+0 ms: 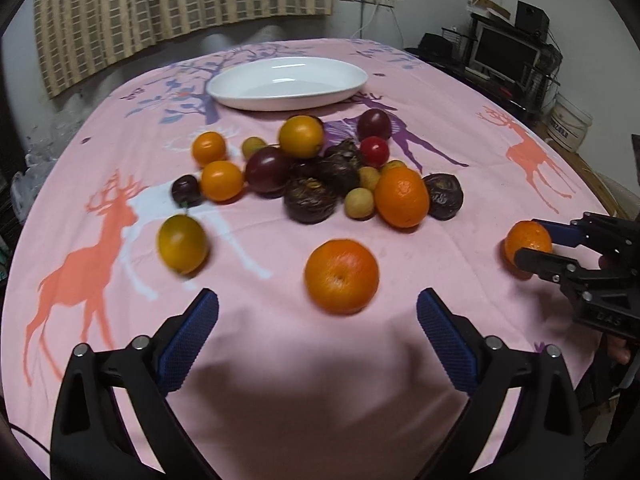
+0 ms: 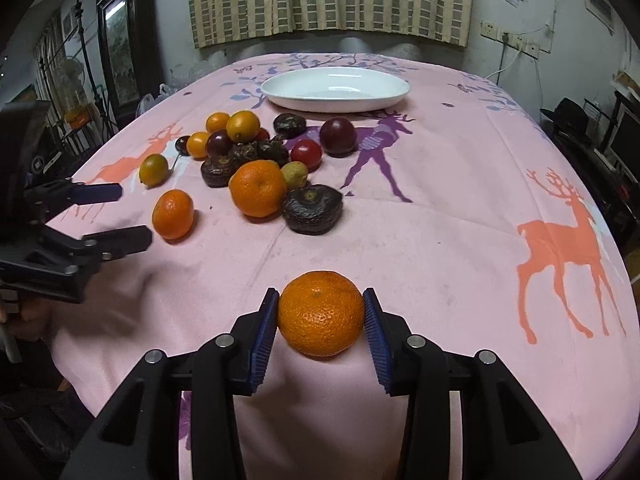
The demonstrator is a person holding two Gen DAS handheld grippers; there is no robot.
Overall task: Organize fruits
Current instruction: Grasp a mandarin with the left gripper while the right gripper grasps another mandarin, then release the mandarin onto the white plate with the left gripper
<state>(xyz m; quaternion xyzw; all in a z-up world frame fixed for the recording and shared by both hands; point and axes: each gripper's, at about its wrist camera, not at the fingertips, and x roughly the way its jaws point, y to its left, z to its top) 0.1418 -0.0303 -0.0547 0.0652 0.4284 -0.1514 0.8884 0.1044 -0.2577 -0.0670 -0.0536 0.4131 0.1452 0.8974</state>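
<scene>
My right gripper (image 2: 321,316) is shut on an orange mandarin (image 2: 321,313) near the table's front edge; the mandarin also shows in the left wrist view (image 1: 528,242) between the right gripper's fingers. My left gripper (image 1: 318,308) is open and empty, just short of another mandarin (image 1: 341,276), which also shows in the right wrist view (image 2: 173,214). A heap of mixed fruit (image 1: 316,172) lies mid-table: oranges, dark wrinkled fruits, purple and red plums, small yellow fruits. An empty white oval plate (image 1: 288,82) sits behind it.
A pink deer-print cloth (image 1: 480,184) covers the table. A green-yellow fruit (image 1: 183,243) lies apart on the left. A curtain hangs behind the table; a monitor and shelves (image 1: 506,50) stand at the right.
</scene>
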